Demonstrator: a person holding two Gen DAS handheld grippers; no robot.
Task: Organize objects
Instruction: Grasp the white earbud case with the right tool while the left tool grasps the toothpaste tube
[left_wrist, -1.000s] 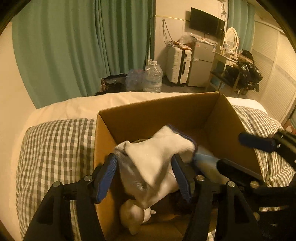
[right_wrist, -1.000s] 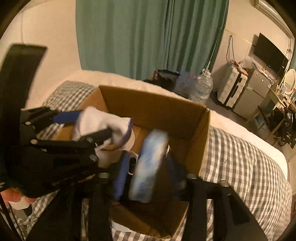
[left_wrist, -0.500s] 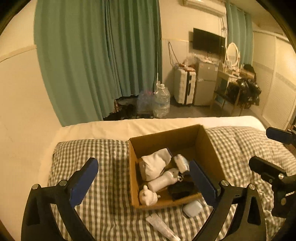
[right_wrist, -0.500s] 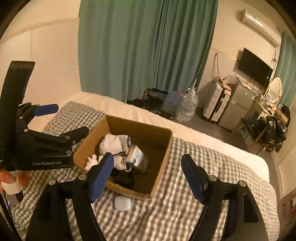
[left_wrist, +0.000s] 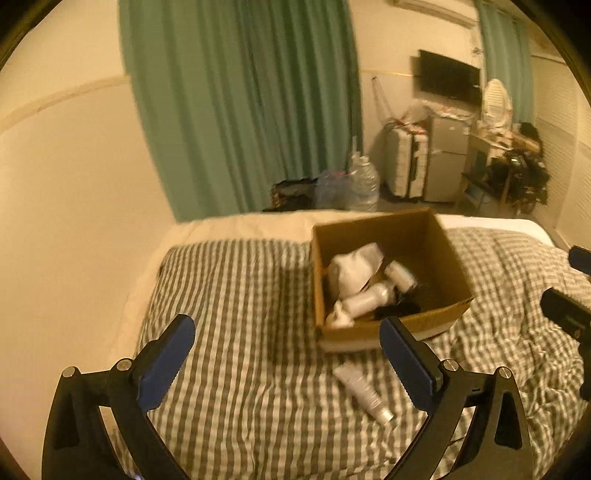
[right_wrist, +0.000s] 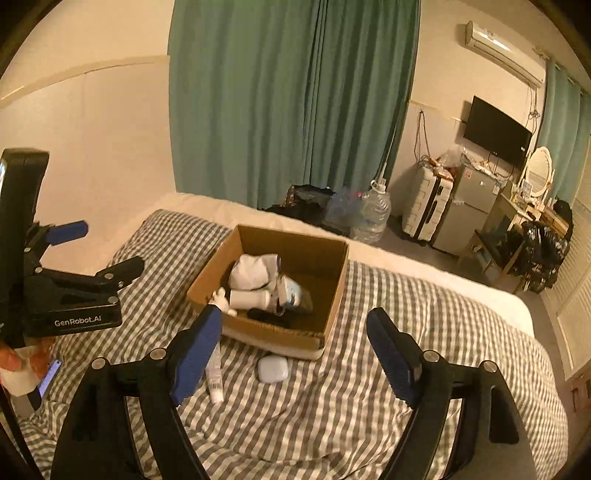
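A cardboard box (left_wrist: 448, 321) (right_wrist: 295, 242) sits on the checked bed cover. Inside lie a white sock bundle (left_wrist: 351, 269) (right_wrist: 253, 271), a white bottle (left_wrist: 365, 301) (right_wrist: 249, 298), a small blue-white container (right_wrist: 291, 291) and dark items. A white tube (left_wrist: 364, 391) (right_wrist: 215, 373) and a white earbud case (right_wrist: 272, 369) lie on the cover in front of the box. My left gripper (left_wrist: 286, 363) is open and empty, held back above the bed. My right gripper (right_wrist: 295, 350) is open and empty, also held back from the box.
The bed's checked cover (right_wrist: 332, 406) spreads around the box. Green curtains (right_wrist: 288, 92), water jugs (right_wrist: 373, 214), a suitcase (right_wrist: 424, 206), a small fridge and a cluttered desk stand beyond the bed. A wall runs along the bed's left side.
Both grippers let go of the sock bundle and the small container in the box, opened, and pulled far back and up. The left view swung left.
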